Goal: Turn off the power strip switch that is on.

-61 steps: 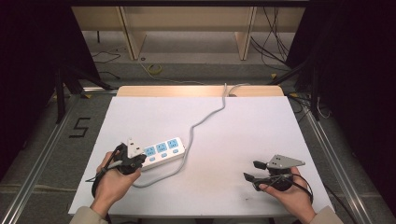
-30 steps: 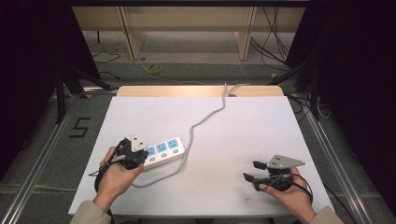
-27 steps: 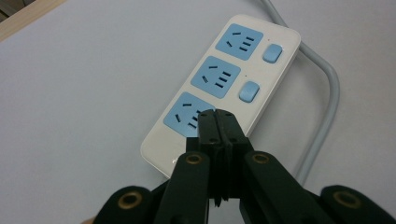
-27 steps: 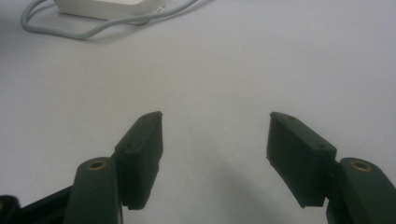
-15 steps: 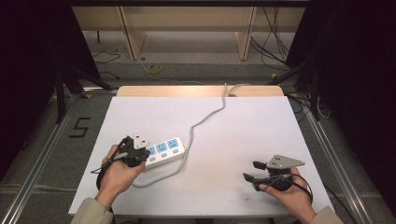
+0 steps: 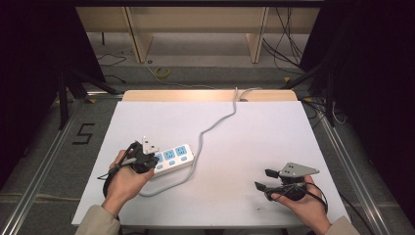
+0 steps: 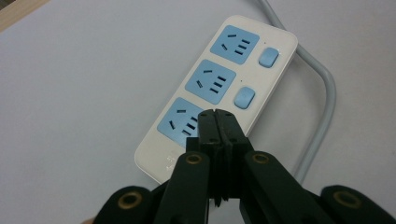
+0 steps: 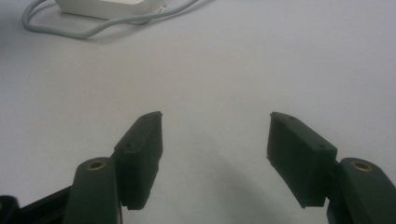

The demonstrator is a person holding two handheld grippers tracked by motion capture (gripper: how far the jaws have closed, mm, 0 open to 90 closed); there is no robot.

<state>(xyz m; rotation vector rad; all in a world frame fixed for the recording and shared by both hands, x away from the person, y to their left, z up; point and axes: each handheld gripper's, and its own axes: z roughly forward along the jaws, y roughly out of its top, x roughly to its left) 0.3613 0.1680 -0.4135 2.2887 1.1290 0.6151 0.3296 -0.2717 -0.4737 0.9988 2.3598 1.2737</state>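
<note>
Strip: white plastic 3-socket power strip w/ blue faces [image 7: 219,93] runs lengthwise straight ahead of left gripper [image 7: 217,116], jaws shut empty over its near socket; right gripper [image 8: 215,135] open, well apart.

Right gripper [image 8: 215,140]: both black jaws stand wide apart, nothing between them, over the bare white table surface [image 8: 233,70]. Far edge: the white power strip [image 8: 105,7] lies well apart, its grey cable [image 8: 84,30] looped just beside it
</note>
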